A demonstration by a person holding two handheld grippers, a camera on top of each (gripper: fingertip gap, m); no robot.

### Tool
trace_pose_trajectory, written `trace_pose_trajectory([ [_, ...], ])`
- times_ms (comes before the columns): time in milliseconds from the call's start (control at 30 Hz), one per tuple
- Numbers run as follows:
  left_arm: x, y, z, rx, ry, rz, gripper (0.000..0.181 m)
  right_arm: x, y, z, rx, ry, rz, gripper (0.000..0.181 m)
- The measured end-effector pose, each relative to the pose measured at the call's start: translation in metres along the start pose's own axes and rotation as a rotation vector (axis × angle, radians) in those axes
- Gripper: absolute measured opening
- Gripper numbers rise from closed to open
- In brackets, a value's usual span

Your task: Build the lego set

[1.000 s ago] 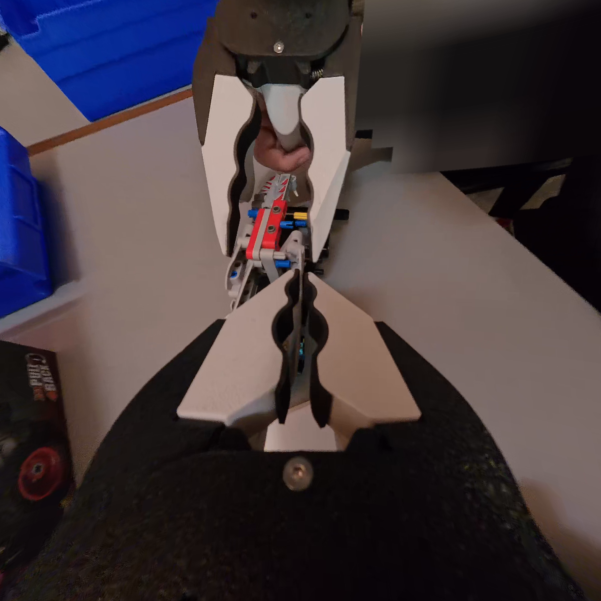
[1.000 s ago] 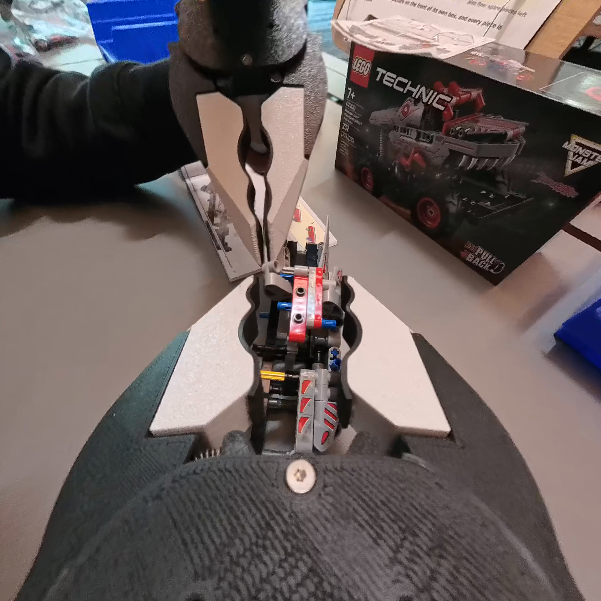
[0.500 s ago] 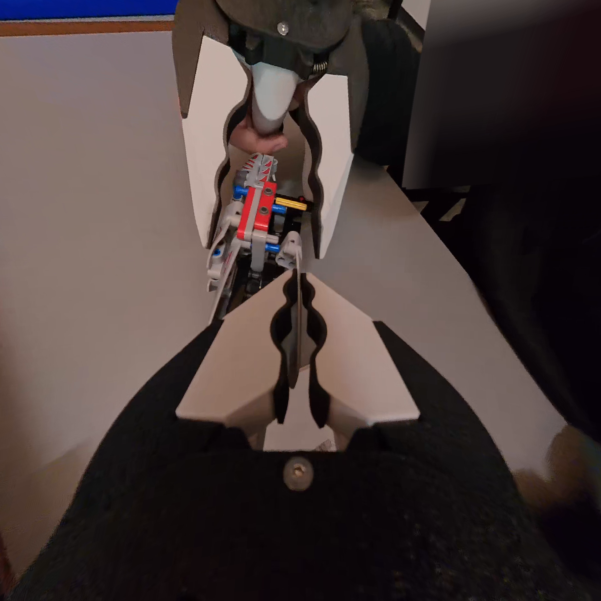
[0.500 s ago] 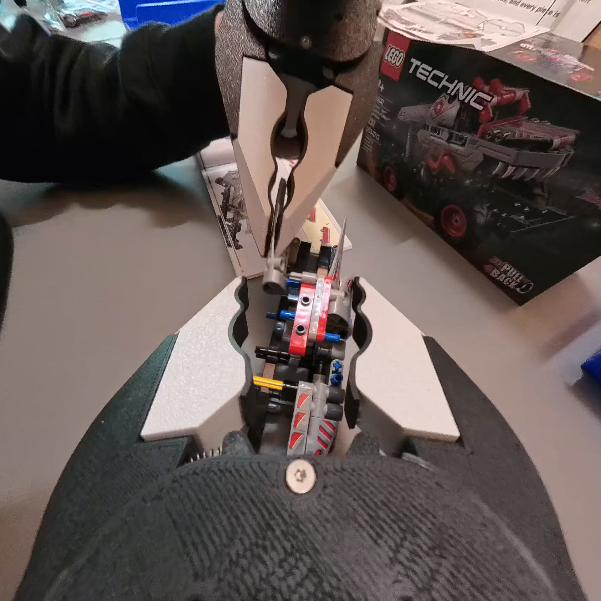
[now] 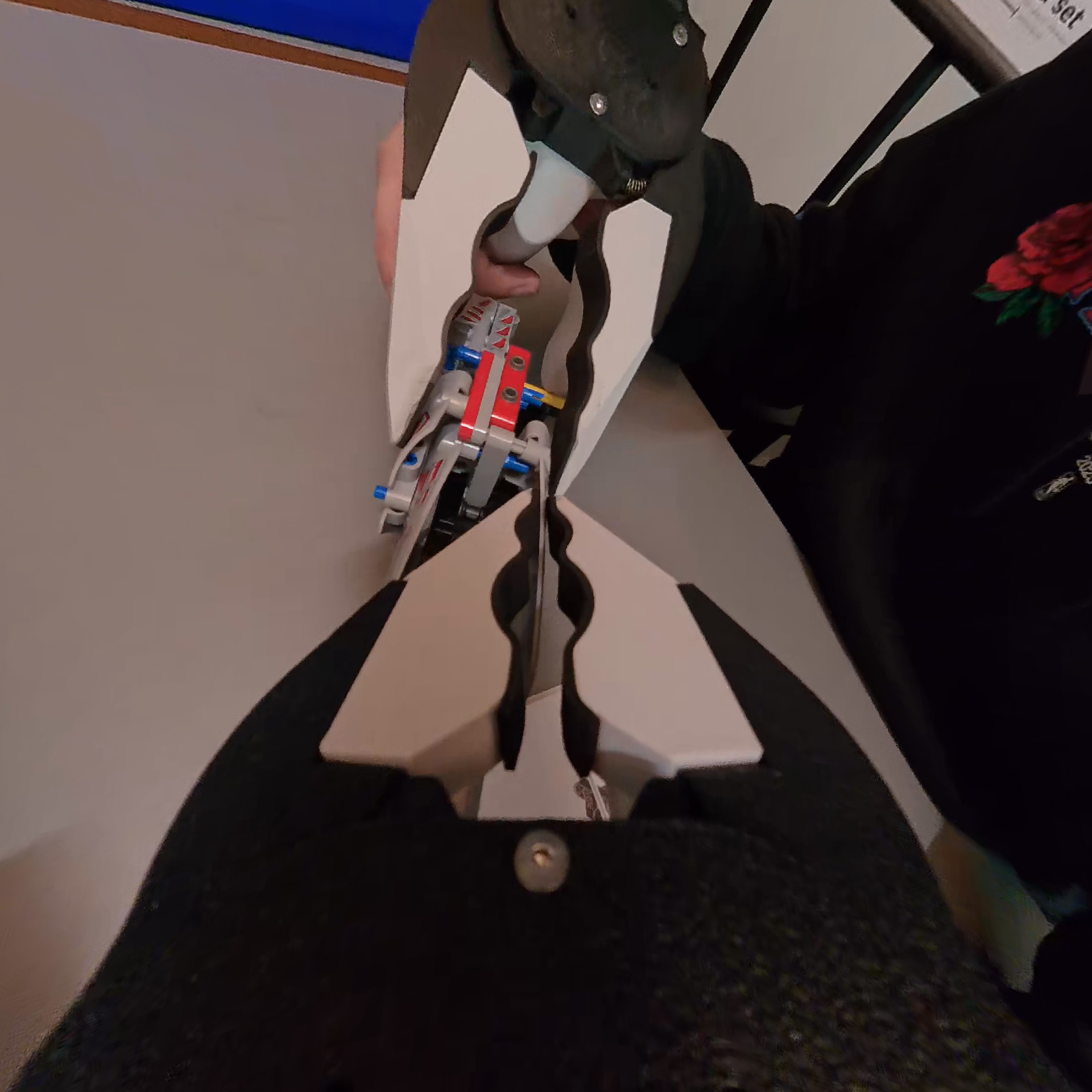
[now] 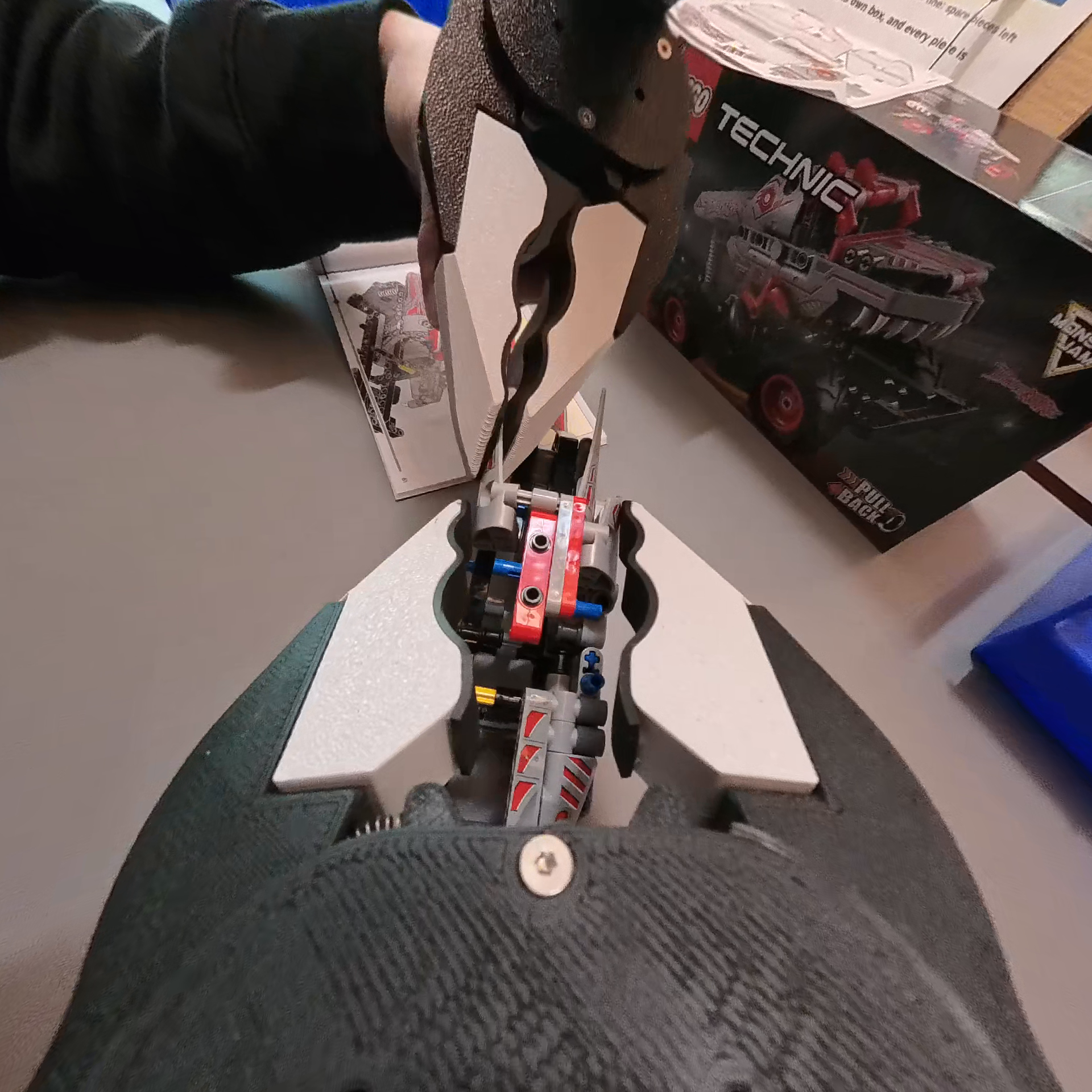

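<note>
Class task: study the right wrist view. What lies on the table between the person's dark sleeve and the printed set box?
In the right wrist view, an open instruction booklet lies flat on the table between the dark sleeve and the set box. The left gripper hangs above it, partly covering it.

Right gripper (image 6: 540, 532) clamps the lego model (image 6: 546, 597); left gripper (image 6: 502, 455) pinches its grey panel (image 6: 498, 467)
</note>
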State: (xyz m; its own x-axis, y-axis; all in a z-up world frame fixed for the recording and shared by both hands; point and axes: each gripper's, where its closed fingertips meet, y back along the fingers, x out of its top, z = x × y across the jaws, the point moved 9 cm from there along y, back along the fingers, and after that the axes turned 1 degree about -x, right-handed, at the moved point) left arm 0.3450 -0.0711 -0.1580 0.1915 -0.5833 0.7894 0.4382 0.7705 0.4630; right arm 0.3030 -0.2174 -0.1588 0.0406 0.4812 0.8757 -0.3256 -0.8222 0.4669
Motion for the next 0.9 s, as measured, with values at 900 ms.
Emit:
trace_pose_trajectory([
  [900, 0.000, 0.001, -0.007, -0.042, 0.186, 0.051, 0.000, 0.009, 0.010, 0.017, 0.007, -0.205, -0.056, 0.053],
])
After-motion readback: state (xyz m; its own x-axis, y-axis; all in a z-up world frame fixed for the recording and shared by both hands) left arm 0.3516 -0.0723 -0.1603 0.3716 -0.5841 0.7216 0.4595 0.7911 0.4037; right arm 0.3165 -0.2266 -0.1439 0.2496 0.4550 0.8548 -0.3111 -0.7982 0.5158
